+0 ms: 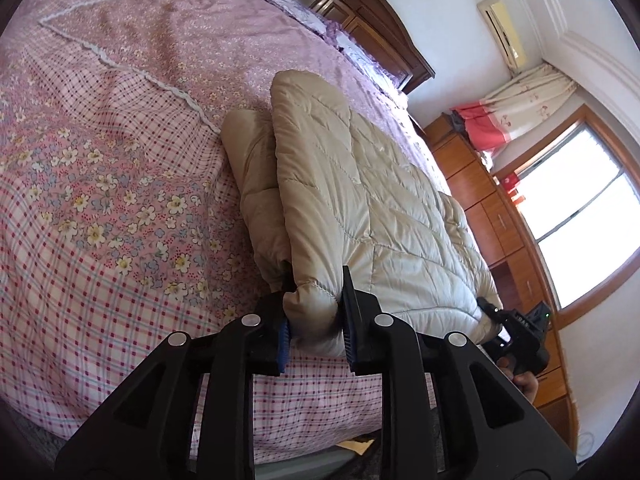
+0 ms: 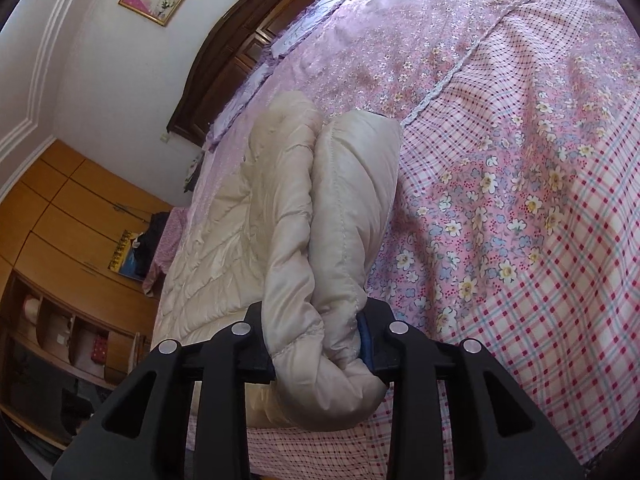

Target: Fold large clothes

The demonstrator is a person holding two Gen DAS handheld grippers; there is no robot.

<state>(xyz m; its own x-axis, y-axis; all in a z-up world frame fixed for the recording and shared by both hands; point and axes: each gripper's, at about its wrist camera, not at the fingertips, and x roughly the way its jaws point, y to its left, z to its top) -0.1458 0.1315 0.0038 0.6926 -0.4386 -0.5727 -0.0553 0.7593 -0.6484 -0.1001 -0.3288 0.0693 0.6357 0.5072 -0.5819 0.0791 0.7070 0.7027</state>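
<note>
Beige quilted puffer jacket, folded, lying on bed

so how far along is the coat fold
Done: the beige coat lies on the bed with a sleeve already folded in along its side. In hand: the left gripper and right gripper are each shut on a bunched corner of the near edge. Left: carry that edge over toward the headboard to halve it, then let go.
</note>
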